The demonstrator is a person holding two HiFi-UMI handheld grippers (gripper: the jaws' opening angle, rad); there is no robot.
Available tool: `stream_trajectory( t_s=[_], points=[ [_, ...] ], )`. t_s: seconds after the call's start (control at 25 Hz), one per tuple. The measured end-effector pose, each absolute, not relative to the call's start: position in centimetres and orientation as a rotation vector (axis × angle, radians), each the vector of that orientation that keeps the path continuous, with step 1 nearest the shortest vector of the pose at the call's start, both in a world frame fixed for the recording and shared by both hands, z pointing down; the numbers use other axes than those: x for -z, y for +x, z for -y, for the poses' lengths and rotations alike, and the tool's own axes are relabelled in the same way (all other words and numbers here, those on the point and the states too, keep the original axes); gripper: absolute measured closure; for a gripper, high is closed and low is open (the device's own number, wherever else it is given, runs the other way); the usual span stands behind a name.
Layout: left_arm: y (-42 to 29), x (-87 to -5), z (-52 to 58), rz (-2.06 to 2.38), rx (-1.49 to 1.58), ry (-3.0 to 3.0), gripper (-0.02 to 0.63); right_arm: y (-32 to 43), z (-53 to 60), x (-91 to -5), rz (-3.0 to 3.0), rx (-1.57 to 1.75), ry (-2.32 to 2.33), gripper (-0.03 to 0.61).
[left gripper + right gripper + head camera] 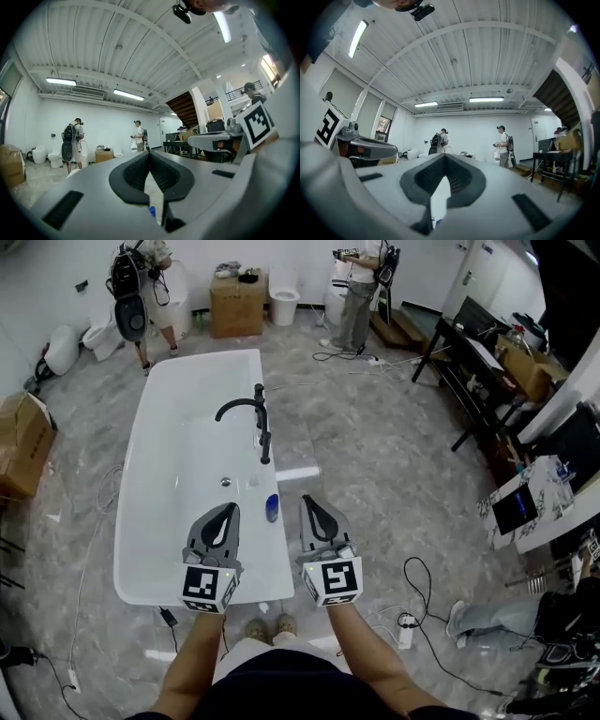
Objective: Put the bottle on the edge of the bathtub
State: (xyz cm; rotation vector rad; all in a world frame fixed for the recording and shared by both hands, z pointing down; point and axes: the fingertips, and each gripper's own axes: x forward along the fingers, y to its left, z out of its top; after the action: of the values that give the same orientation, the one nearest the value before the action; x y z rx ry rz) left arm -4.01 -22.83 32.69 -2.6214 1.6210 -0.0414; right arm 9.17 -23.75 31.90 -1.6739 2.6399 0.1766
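Bathtub job, seen from the head camera: a small blue bottle (272,508) sits on the broad right-hand rim of the white bathtub (199,356). It is on the near side of the black faucet (248,409) and apart from it.

The person holds both tools out level over the near end of the tub. The left gripper (228,512) has its jaws pressed together with nothing between them. The right gripper (308,504) is the same, its jaws meeting at the tips and empty. Each gripper view looks over closed jaws at the far wall and ceiling rather than at the tub.

The bottle lies in the gap between the two grippers, about level with their tips in the head view. It is a shade closer to the right one. From steeply above it reads as a short oval, so it probably stands upright, though the frames do not settle that.

Judged from how things lie, the bottle is already where the task wants it. If it needed another touch, the right hand looks the handier, reaching inward and downward toward the rim. The grey marbled floor (375,456) lies just beyond that edge, so a nudge outward could tip the bottle off.
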Motion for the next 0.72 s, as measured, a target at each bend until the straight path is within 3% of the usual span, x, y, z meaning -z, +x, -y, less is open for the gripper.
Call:
stream_trajectory(
  t_s=[0.32,0.72],
  points=[
    [-3.6,-24.2,16.8,-1.642,-0.075,-2.479,0.611,11.6,18.4,-25.8,-2.581,-0.249,-1.677,0.578],
    [-1.6,-22.6,14.9,-1.624,-0.107,-2.458,0.611,13.1,17.3,-24.4,-2.564,-0.256,-1.675,0.578]
  ],
)
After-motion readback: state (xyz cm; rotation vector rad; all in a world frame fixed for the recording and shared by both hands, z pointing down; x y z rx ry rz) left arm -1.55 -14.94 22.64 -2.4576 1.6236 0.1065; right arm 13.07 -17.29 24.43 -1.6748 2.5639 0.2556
